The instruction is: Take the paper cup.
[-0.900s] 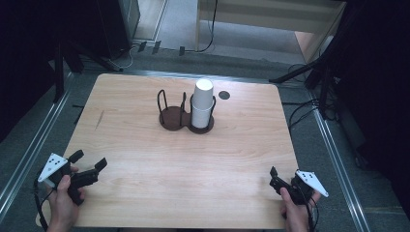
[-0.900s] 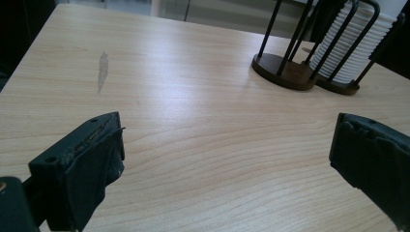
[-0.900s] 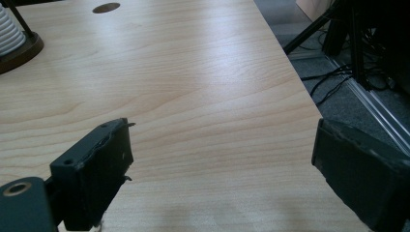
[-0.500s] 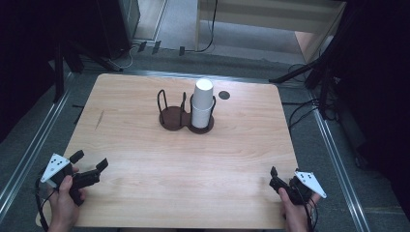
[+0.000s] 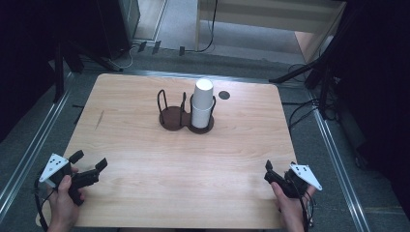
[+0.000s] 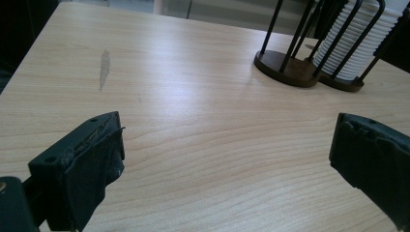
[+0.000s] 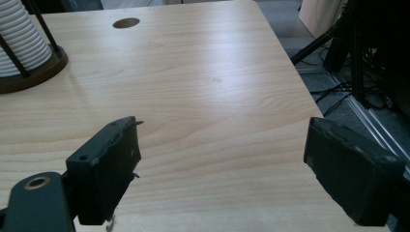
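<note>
A dark brown two-ring holder (image 5: pixel 172 121) with thin wire posts stands at the far middle of the wooden table (image 5: pixel 145 193). Its right ring holds a stack of white cups (image 5: pixel 203 102); the left ring is bare. My left gripper (image 5: pixel 89 160) rests near the front left corner, open, nothing between its jaws. In the left gripper view it (image 6: pixel 227 150) faces the holder (image 6: pixel 285 70) and cups (image 6: pixel 355 46) across bare wood. My right gripper (image 5: pixel 276 170) sits near the front right corner, open and holding nothing. The right gripper view (image 7: pixel 222 159) has the cups (image 7: pixel 19 38) at far left.
A small dark round hole (image 5: pixel 224 95) lies in the tabletop just right of the cups. A pale scuff mark (image 6: pixel 104 67) marks the wood at left. Metal rails, cables and dark stands surround the table; its right edge (image 7: pixel 290 77) drops off near my right gripper.
</note>
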{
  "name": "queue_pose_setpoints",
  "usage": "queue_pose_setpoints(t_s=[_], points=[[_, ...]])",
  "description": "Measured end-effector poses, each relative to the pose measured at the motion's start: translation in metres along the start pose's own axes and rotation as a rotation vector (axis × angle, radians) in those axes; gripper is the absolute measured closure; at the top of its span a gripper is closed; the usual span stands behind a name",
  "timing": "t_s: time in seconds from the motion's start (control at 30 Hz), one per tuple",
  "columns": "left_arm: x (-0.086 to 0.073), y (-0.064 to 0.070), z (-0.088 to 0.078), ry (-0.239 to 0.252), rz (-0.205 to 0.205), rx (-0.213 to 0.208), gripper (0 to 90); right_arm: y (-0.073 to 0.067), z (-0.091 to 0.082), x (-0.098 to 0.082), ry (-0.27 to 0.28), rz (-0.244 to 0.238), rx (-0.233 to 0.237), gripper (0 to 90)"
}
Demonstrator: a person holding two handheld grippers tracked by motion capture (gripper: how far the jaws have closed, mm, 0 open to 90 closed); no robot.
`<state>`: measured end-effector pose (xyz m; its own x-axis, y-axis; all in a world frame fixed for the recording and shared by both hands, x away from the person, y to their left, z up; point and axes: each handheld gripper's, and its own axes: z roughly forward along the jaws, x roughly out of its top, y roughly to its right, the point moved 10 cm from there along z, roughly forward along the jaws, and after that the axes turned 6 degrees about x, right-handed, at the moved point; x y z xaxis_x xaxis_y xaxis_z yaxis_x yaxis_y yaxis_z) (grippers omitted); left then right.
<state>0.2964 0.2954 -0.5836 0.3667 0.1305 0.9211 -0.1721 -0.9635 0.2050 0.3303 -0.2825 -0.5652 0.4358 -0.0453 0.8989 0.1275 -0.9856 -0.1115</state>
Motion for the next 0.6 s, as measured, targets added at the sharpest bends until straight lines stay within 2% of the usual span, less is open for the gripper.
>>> queue_pose_setpoints(t_s=[0.37,0.43,0.6], points=[[-0.001,0.0,0.001,-0.009,0.002,-0.002,0.0,-0.027,0.015,0.025,0.019,-0.001,0.032,12.5],[-0.001,0.002,0.0,-0.015,0.016,-0.008,0.0,-0.031,0.017,0.029,0.02,0.012,0.046,12.5],[-0.002,0.004,0.001,-0.019,0.042,0.001,0.0,-0.039,0.02,0.04,0.025,0.007,0.059,12.5]])
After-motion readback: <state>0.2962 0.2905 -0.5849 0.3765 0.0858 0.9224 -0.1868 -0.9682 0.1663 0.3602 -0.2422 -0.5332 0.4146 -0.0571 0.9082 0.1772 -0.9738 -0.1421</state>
